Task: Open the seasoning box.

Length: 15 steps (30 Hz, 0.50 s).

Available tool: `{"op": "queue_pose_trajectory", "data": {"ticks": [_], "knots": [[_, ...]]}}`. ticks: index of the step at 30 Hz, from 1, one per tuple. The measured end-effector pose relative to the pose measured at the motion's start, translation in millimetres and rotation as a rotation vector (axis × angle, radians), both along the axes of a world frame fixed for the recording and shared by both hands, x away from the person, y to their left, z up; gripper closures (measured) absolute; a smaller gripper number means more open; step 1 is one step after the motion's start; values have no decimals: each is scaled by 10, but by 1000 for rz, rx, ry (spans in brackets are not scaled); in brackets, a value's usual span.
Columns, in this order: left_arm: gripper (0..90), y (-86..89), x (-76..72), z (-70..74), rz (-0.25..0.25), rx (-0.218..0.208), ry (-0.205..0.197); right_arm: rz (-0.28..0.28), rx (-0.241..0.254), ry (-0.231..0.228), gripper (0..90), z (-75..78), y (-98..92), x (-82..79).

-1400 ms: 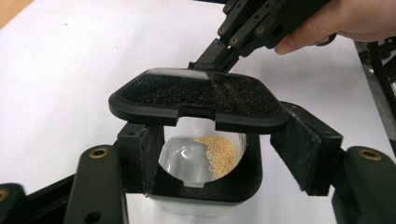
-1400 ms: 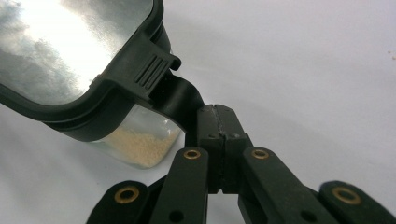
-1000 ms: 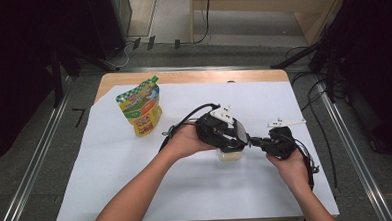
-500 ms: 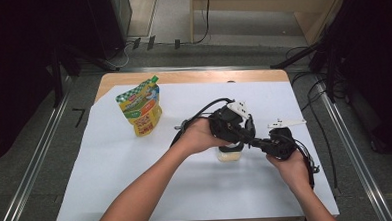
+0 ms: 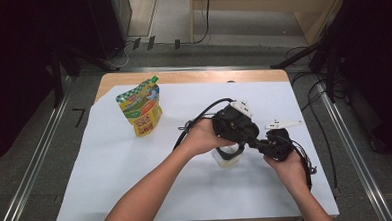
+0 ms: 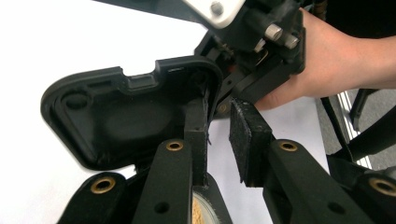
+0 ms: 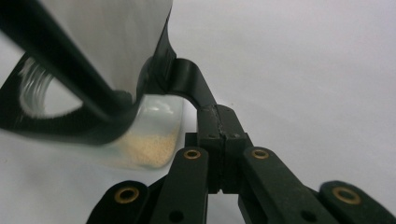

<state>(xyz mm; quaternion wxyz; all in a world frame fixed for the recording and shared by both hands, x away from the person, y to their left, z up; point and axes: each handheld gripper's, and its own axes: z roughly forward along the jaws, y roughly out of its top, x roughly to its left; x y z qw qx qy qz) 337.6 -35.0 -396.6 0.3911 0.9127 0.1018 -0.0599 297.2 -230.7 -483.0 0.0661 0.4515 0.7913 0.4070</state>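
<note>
- Here, the white sheet [image 5: 112, 184] covers most of the table. The work sits right of its middle, in front of the person.
- A green and yellow pouch [image 5: 140, 106] stands upright at about 10 o'clock from the hands, well apart and untouched.
- The clear tub [image 5: 227, 156] stands on the sheet under the left gripper [image 5: 239, 137] and at about 9 o'clock from the right gripper [image 5: 259, 144]. It holds a shallow layer of pale grains [image 7: 149, 149].
- In the left gripper view the tub's black lid [image 6: 126, 116] is flipped up and open. Its long axis runs roughly from 9 to 3 o'clock, and its hollow inner face is turned to the camera.
- The left gripper [image 6: 217, 109] has just been closing its jaws, yet a gap remains with bare sheet showing through it. Nothing is pinched, and the lid's edge lies at the left pad [image 6: 196, 130], so I judge this gripper released.
- The right gripper [image 7: 218, 116] is clenched on the black strap [image 7: 187, 79] that curves off the tub's rim at about 11 o'clock from the pads, steadying the tub.
- The left hand is the nearer one to the lid. Any next move on the lid likely depends on that edge sitting just left of the gap, not inside it.
</note>
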Motion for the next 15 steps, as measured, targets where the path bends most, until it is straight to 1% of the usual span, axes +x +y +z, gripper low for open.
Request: {"op": "queue_pose_trajectory", "data": {"ticks": [4,7,8,11,12,13,14,15], "knots": [[770,127,-14,63,10,-12,-13,-5,1,4,900,13,-68,-51],[754,231,-20,102,30,-10,-13,-6,11,-3,900,53,-104,-142],[746,282,-24,116,40,-15,-4,-3,16,-4,900,70,-107,-180],[725,402,-36,145,53,-34,-6,8,26,-11,900,124,-82,-296],[718,461,-38,158,67,-40,-4,14,25,-10,900,141,-66,-323],[706,510,-39,167,77,-41,3,25,14,-25,900,169,-44,-364],[694,560,-39,172,81,-40,8,30,11,-29,900,188,-26,-398],[679,619,-45,174,94,-41,2,35,11,-31,900,198,-12,-432]]}}
